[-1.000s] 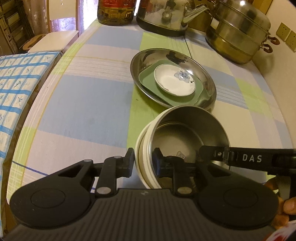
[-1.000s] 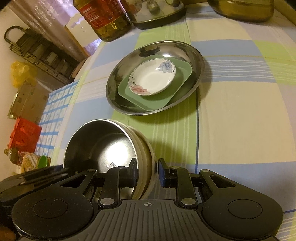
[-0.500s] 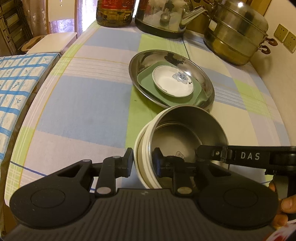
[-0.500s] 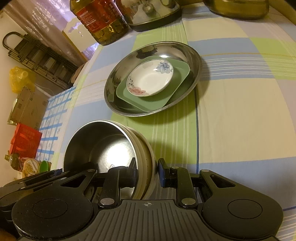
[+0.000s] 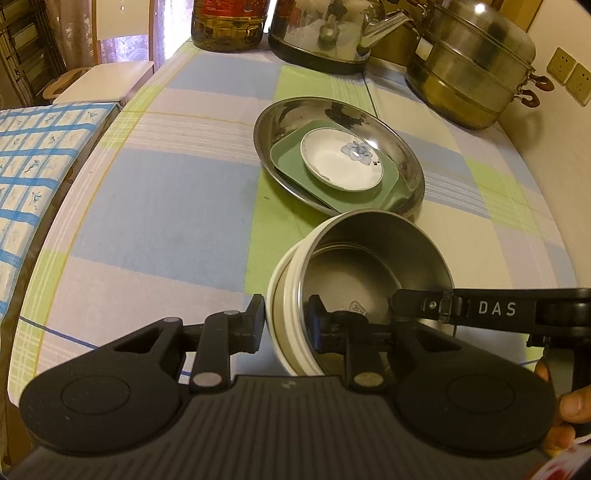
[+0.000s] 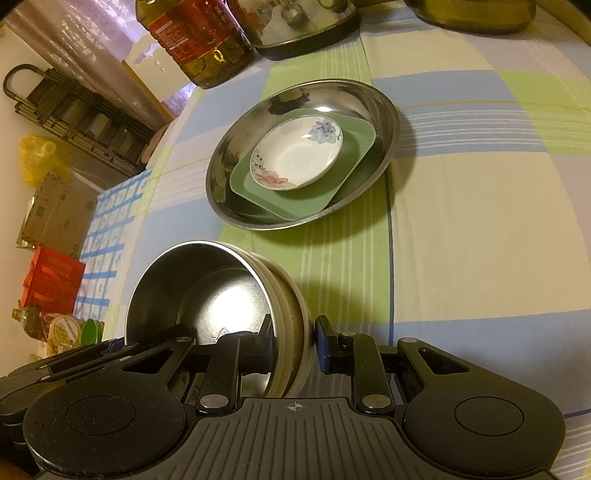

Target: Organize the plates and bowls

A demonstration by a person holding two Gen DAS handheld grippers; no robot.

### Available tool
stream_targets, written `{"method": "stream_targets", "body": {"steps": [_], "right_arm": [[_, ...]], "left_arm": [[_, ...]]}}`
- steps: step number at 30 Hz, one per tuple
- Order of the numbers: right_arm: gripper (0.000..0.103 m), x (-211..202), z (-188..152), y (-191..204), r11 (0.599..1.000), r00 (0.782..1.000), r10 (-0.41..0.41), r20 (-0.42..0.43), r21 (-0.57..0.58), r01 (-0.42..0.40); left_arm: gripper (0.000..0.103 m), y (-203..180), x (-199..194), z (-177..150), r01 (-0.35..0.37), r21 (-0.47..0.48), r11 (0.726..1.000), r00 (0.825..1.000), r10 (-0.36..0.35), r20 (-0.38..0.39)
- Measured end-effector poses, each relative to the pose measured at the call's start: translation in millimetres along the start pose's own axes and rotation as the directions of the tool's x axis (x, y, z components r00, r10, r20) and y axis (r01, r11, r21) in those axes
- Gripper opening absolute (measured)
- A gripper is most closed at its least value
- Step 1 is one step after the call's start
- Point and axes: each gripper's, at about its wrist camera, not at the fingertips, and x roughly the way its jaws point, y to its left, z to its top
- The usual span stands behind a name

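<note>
A stack of bowls, a steel bowl (image 5: 373, 254) nested in cream bowls (image 5: 284, 328), is held above the checked tablecloth. My left gripper (image 5: 286, 323) is shut on its left rim, one finger inside and one outside. My right gripper (image 6: 293, 341) is shut on the opposite rim of the same bowl stack (image 6: 207, 288). Beyond it a wide steel dish (image 5: 280, 122) holds a green square plate (image 5: 291, 162) with a small white flowered saucer (image 5: 340, 162) on top; the dish also shows in the right wrist view (image 6: 380, 103).
A steel kettle (image 5: 321, 33), an oil bottle (image 5: 229, 26) and a brass steamer pot (image 5: 469, 62) stand along the table's far edge. A blue-checked surface (image 5: 29, 166) lies left of the table. The right wall (image 5: 554, 122) is close.
Both grippers have carried the bowl stack slightly forward and up toward the steel dish. Their grip has not changed.
</note>
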Motion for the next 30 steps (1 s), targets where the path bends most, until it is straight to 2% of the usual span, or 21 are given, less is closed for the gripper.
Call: {"method": "stream_targets", "body": {"steps": [16,30], "right_arm": [[0.022,-16.0,8.2,-0.5,1.000,1.000,-0.003,0.014,-0.003,0.003],[0.022,-32.2,26.0,0.5,1.000,0.999,0.000,0.048,0.006,-0.001]], "left_arm": [[0.022,-12.0,-12.2,9.3,0.015,0.016,1.000,1.000,-0.016,0.024],[0.022,-20.3,-19.7,30.6,0.032,0.032,0.999,0.997,-0.034,0.063]]}}
